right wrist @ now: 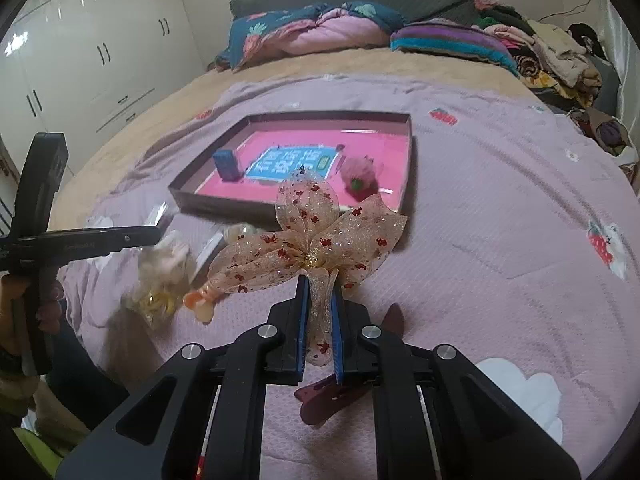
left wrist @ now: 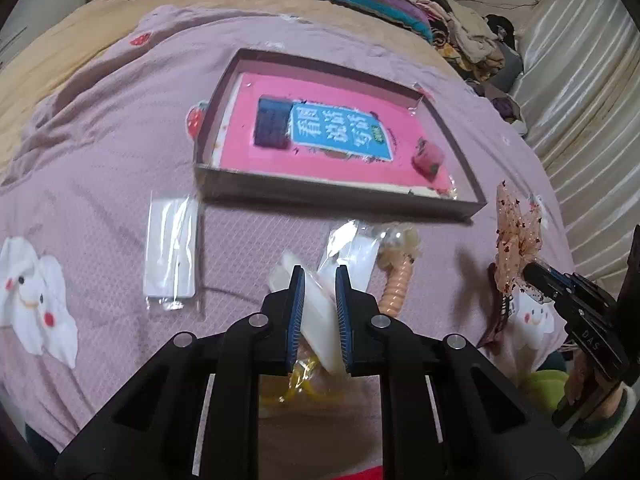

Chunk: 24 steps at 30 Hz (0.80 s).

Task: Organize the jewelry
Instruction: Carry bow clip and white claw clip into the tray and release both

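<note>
A shallow brown box point(left wrist: 338, 192) with a pink floor lies on the bed; it also shows in the right wrist view point(right wrist: 224, 200). Inside are a dark blue item point(left wrist: 273, 126) and a pink strawberry-like piece point(left wrist: 429, 157). My left gripper point(left wrist: 320, 276) is shut on a clear bag with a white card point(left wrist: 318, 320) and yellow pieces, held above the bed. My right gripper point(right wrist: 319, 280) is shut on a glittery peach bow hair clip point(right wrist: 308, 236), held up in front of the box; the bow also shows in the left wrist view point(left wrist: 516, 240).
A clear packet with a white card point(left wrist: 172, 252) lies left of the box. Another packet point(left wrist: 352, 248) and a peach spiral hair tie point(left wrist: 396, 284) lie near its front. A dark red clip point(right wrist: 332, 396) lies under my right gripper. Pillows and clothes pile at the bed's far end.
</note>
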### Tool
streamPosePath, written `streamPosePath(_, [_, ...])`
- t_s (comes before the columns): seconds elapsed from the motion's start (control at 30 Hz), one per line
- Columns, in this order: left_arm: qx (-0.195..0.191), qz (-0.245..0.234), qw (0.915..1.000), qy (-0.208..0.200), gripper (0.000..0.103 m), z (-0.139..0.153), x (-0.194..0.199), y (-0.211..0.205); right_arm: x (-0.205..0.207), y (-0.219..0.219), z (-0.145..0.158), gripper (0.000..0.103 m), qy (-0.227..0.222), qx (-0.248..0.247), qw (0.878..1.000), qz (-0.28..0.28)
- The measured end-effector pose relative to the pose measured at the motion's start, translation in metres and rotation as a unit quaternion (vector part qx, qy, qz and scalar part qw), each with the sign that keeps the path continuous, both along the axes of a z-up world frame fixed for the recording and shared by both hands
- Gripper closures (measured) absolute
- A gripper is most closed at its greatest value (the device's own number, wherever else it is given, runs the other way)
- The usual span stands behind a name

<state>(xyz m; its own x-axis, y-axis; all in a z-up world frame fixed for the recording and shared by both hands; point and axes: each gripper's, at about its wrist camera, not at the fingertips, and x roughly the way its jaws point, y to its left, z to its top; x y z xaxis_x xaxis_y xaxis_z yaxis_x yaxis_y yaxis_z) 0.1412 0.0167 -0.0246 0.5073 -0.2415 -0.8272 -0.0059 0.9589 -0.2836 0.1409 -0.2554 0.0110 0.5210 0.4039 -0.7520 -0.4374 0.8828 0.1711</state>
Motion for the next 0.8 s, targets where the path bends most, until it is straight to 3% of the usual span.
streamPosePath(0.17, [0.005, 0.001, 0.9999, 0.016, 0.094, -0.006, 0.005, 0.002, 0.000, -0.005, 0.004, 0.094, -0.006, 0.003, 1.000, -0.005])
streamPosePath(0.2, [0.005, 0.000, 0.9998, 0.019, 0.085, -0.008, 0.004, 0.002, 0.000, -0.005, 0.004, 0.094, -0.007, 0.004, 1.000, -0.005])
streamPosePath(0.23, [0.006, -0.002, 0.9997, 0.025, 0.065, -0.010, 0.002, 0.002, 0.000, -0.006, 0.004, 0.094, -0.007, 0.005, 1.000, -0.005])
streamPosePath(0.3, [0.002, 0.001, 0.9992, 0.039, 0.048, -0.016, -0.002, 0.002, 0.001, -0.006, 0.004, 0.094, -0.006, 0.006, 1.000, -0.005])
streamPosePath(0.4, [-0.019, -0.002, 0.9983, 0.056, 0.042, -0.023, -0.010, 0.000, 0.001, -0.004, 0.003, 0.093, -0.005, 0.007, 1.000, 0.000])
streamPosePath(0.53, [0.012, -0.057, 0.9967, 0.056, 0.023, -0.029, -0.014, -0.021, 0.002, -0.002, 0.001, 0.093, -0.003, 0.010, 1.000, 0.003])
streamPosePath(0.73, [0.067, -0.097, 0.9919, 0.047, 0.022, -0.042, -0.012, -0.040, 0.002, -0.002, 0.000, 0.093, 0.001, 0.014, 1.000, 0.001])
streamPosePath(0.8, [0.072, -0.099, 0.9914, 0.047, 0.030, -0.046, -0.010, -0.041, 0.002, -0.002, 0.000, 0.093, 0.001, 0.013, 1.000, 0.001])
